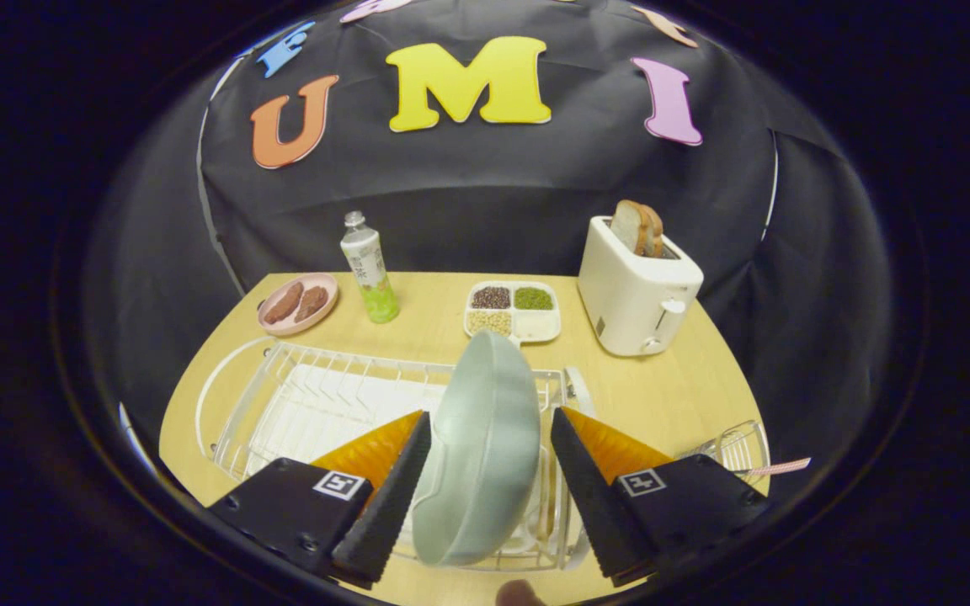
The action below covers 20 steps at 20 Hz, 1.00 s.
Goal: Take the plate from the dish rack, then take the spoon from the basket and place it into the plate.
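Gripper [490,475] straddling the upright plate [481,446] in the dish rack [283,396], fingers apart.

The plate stands on edge in the rack's near corner, its rim running from the fingers up and away, tilted slightly to the right at the top. It sits between the two fingers: the left finger lies just beside or against its back face, while a clear gap separates the right finger from its hollow face, so the jaws are open and not yet clamping. Closing across the plate's thickness appears to be the next requirement. The basket [733,450] lies to the right, beyond the right finger, a striped handle projecting from it.
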{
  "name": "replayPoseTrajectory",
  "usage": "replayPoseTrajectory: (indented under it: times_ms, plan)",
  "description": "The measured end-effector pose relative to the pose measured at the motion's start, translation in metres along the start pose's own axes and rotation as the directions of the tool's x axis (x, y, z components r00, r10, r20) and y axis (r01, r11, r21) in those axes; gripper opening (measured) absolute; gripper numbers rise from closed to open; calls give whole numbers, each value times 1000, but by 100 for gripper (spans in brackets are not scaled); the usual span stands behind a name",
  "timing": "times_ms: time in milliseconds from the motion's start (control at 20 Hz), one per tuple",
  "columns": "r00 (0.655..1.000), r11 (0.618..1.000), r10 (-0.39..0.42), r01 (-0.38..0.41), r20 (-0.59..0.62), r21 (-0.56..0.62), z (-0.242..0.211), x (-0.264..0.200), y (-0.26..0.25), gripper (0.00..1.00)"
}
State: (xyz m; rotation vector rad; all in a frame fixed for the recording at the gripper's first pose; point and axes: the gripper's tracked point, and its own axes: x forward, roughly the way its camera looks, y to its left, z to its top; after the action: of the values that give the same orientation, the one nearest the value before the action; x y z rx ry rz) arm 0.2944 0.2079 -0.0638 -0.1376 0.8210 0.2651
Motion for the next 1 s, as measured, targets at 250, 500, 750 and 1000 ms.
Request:
replayPoseTrajectory:
  times_ms: [250,500,750,1000]
  plan:
    - [998,998,15,-11,-56,65,-10,14,17,70]
    - [991,989,-104,113,-88,94,-12,17,16,46]
    - [969,972,-229,233,-92,39,-8,12,15,40]
    - [936,935,-352,352,14,-30,20,-2,5,35]
